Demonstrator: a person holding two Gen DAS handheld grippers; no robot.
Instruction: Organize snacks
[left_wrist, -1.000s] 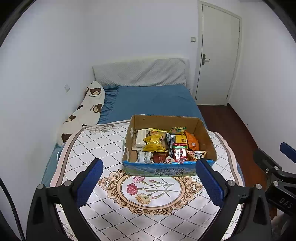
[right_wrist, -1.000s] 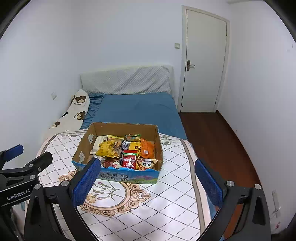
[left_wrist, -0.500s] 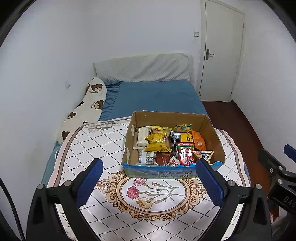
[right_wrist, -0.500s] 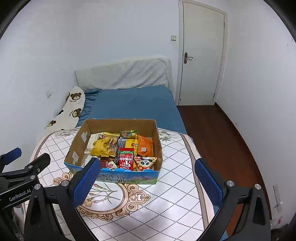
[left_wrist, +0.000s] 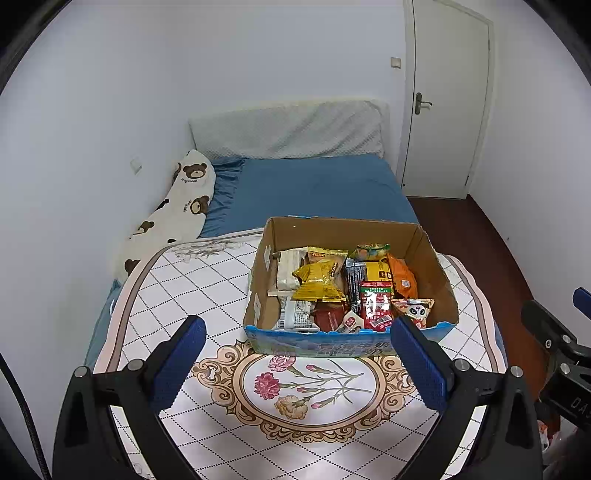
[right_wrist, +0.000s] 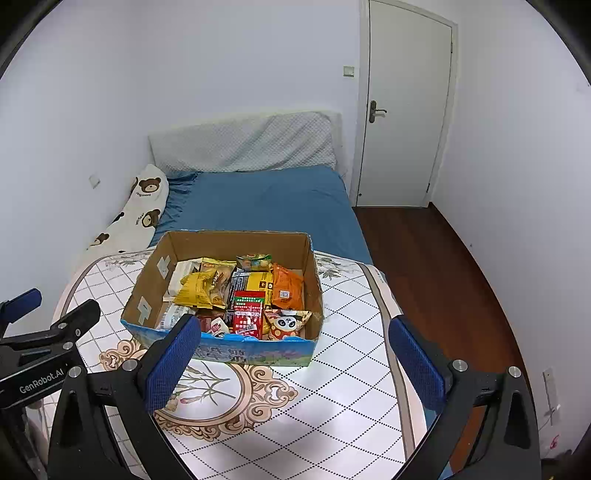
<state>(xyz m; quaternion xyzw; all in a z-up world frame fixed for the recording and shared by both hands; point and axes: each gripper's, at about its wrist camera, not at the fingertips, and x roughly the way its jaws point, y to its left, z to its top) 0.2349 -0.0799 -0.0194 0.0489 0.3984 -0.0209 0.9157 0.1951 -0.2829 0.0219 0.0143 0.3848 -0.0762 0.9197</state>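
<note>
Snacks (left_wrist: 347, 288) are seen packed together inside an open cardboard box (left_wrist: 436, 266), which rests on a patterned cloth (left_wrist: 207, 280) with a diamond grid and a floral medallion (left_wrist: 310, 384) printed just in front of the box. Among the packets, a yellow crinkled bag (left_wrist: 319, 282) lies toward the left of the heap, an orange packet (left_wrist: 404, 277) toward the right, a red packet (left_wrist: 375, 304) near the front, and a small packet with a panda face (left_wrist: 415, 308) at the front right corner. The blue printed front wall of the box is turned toward both cameras. The left gripper (left_wrist: 295, 365) is held above the cloth, short of the box, with its blue-padded fingers (left_wrist: 177, 363) spread wide and nothing between them. The right gripper (right_wrist: 295, 362) is likewise held wide apart and empty, its left pad overlapping the front left corner of the box in the right wrist view, though contact cannot be told. Each gripper is partly visible at the edge of the other's view. Behind the cloth, a bed with a blue sheet (left_wrist: 314, 188) is seen, with a bear-print pillow (left_wrist: 177, 210) along the wall and a pale headboard cushion (left_wrist: 288, 129) at the far end. A white door (left_wrist: 447, 103) stands shut at the right, beside dark wooden flooring (right_wrist: 436, 266).
</note>
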